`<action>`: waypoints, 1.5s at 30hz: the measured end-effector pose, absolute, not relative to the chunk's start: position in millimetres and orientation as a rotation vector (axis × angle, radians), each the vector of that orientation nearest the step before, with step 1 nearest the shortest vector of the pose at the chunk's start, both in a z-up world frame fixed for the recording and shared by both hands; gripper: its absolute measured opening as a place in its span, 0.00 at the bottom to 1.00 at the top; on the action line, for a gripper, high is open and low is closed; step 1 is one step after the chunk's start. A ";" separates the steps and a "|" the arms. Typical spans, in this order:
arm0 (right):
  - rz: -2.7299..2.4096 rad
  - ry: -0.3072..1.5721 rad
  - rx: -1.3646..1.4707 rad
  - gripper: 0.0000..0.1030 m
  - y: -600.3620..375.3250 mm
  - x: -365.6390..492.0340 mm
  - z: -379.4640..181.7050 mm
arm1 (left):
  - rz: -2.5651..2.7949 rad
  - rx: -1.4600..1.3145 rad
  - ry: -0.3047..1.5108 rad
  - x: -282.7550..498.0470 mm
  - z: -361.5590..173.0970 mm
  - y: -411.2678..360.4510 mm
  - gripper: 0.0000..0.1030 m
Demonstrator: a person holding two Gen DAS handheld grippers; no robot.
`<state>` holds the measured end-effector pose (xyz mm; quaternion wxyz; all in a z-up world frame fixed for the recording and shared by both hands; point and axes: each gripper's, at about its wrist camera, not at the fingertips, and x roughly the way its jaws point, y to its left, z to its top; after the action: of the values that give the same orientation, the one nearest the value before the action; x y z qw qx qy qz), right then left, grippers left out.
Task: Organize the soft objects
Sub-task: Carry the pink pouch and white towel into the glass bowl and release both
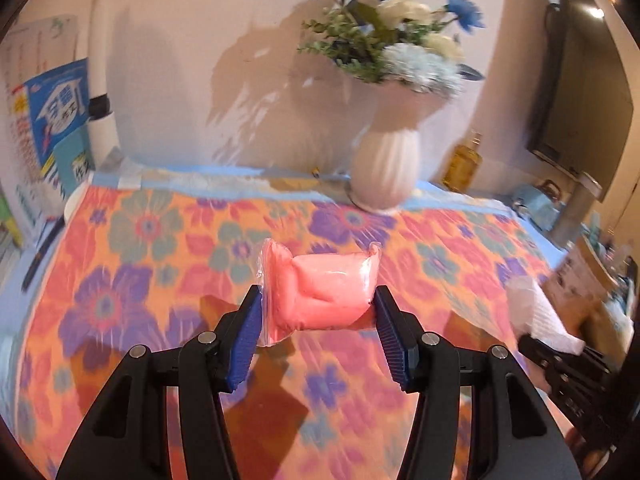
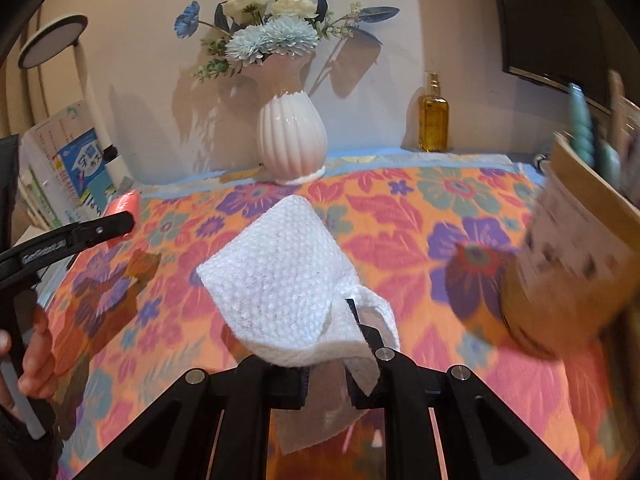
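Note:
A soft pink lump sealed in a clear plastic bag (image 1: 328,292) hangs above the flowered tablecloth (image 1: 140,240), with the blue pads (image 1: 246,332) of my left gripper (image 1: 319,300) pressing on both its sides. My right gripper (image 2: 324,344) is shut on a white textured cloth (image 2: 280,264), which drapes over and hides most of its fingers. In the right wrist view the left gripper (image 2: 100,232) reaches in from the left with the pink bag (image 2: 124,204), and a hand (image 2: 36,352) holds it. The left wrist view catches the white cloth (image 1: 536,312) at its right edge.
A white ribbed vase (image 2: 290,140) of blue and white flowers stands at the table's back edge, beside an amber bottle (image 2: 433,116). Books and leaflets (image 2: 76,168) lean at the left. A brown cardboard box (image 2: 568,264) of items stands close at the right. A dark screen (image 1: 580,92) hangs on the right wall.

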<state>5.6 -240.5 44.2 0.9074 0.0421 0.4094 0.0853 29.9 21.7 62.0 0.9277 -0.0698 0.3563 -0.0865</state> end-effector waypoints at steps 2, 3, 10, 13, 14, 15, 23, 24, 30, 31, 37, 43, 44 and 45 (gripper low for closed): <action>0.171 0.847 0.092 0.13 -246.2 -7.7 46.5 | -0.193 -0.150 0.729 13.2 63.3 16.3 0.50; 0.164 0.849 0.097 0.13 -250.9 -17.3 48.3 | -0.205 -0.157 0.727 3.9 64.0 13.6 0.50; 0.155 0.889 0.058 0.13 -274.8 -62.4 52.8 | -0.274 -0.167 0.737 -42.5 55.6 -19.6 0.50; 0.134 0.898 0.042 0.13 -290.1 -80.2 54.6 | -0.295 -0.163 0.751 -52.2 50.7 -37.2 0.50; 0.129 0.898 0.043 0.13 -295.1 -85.0 56.4 | -0.305 -0.162 0.751 -54.8 51.3 -42.4 0.50; 0.120 0.894 0.045 0.13 -302.4 -92.1 60.4 | -0.320 -0.161 0.750 -57.7 53.6 -48.7 0.50; 0.025 0.789 0.038 0.13 -343.7 -116.4 112.2 | -0.504 -0.044 0.665 -75.9 104.4 -126.3 0.50; 0.000 0.776 0.029 0.13 -349.9 -118.7 119.2 | -0.547 -0.035 0.651 -78.4 112.9 -141.8 0.50; -0.153 0.732 0.059 0.13 -409.8 -124.8 148.4 | -0.736 0.081 0.607 -86.3 143.5 -236.8 0.50; -0.179 0.729 0.070 0.13 -421.2 -124.7 151.0 | -0.764 0.106 0.599 -87.1 146.3 -254.7 0.50; -0.332 0.724 0.175 0.13 -498.4 -114.7 164.3 | -0.876 0.159 0.598 -82.8 149.8 -330.1 0.50; -0.412 0.798 0.230 0.16 -546.1 -91.1 151.8 | -0.889 0.168 0.657 -64.4 131.9 -369.4 0.50; -0.422 0.815 0.242 0.19 -551.9 -86.8 147.0 | -0.887 0.179 0.661 -64.2 129.0 -372.6 0.50; -0.428 0.836 0.246 0.25 -553.7 -82.3 142.4 | -0.887 0.193 0.670 -63.2 125.5 -376.7 0.51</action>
<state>-82.3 -553.7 142.4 0.8845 0.1182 0.4017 -0.2058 -63.2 -376.7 125.5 0.8452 0.0914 0.3173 -0.4202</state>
